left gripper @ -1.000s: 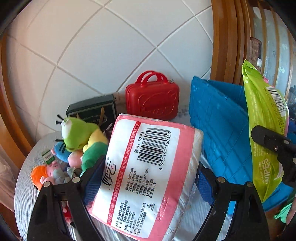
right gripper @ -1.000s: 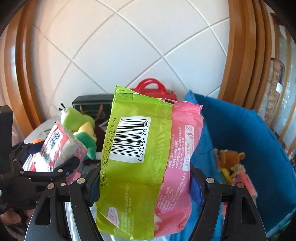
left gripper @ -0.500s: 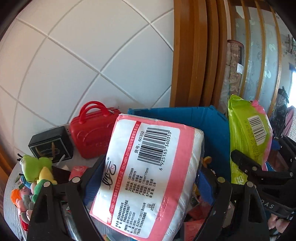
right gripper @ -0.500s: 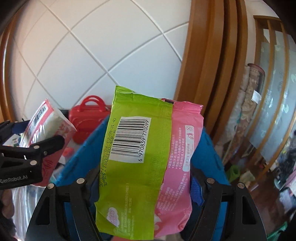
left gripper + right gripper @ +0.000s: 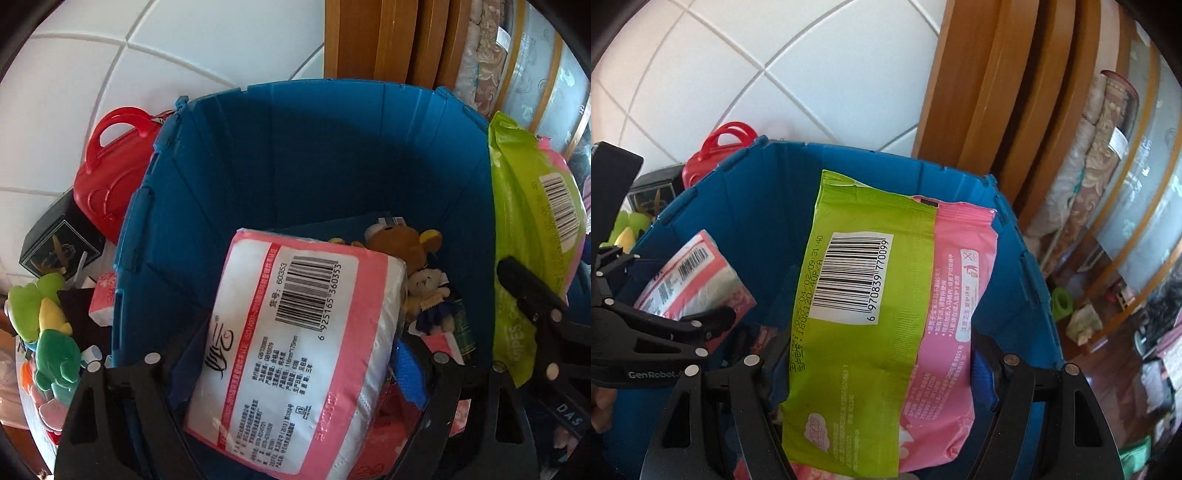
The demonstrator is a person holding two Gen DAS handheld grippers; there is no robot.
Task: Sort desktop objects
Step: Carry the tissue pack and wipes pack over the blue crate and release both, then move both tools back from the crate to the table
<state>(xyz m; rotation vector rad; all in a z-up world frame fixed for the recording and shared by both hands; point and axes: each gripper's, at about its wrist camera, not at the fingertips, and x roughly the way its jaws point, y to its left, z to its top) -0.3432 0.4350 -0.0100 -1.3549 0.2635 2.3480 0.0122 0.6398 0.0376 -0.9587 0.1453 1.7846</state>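
Note:
My left gripper [image 5: 295, 373] is shut on a pink-and-white tissue pack [image 5: 291, 350] and holds it over the open blue bin [image 5: 314, 147]. My right gripper [image 5: 879, 373] is shut on a green-and-pink wipes pack [image 5: 871, 314], held upright above the same blue bin [image 5: 1027, 280]. In the left wrist view the wipes pack [image 5: 528, 236] hangs over the bin's right rim. In the right wrist view the tissue pack [image 5: 690, 280] shows at the left inside the bin's mouth. A brown plush bear [image 5: 402, 243] and a small white bear [image 5: 428, 291] lie in the bin.
A red toy suitcase [image 5: 110, 177] and a black box [image 5: 59, 240] stand left of the bin against the white tiled wall. Green and yellow plush toys [image 5: 44, 317] lie on the round table at far left. A wooden frame [image 5: 997, 110] rises behind the bin.
Both grippers have swung right from the table's toy pile to over the blue bin, each still holding its pack. The bin's inside has come into view.

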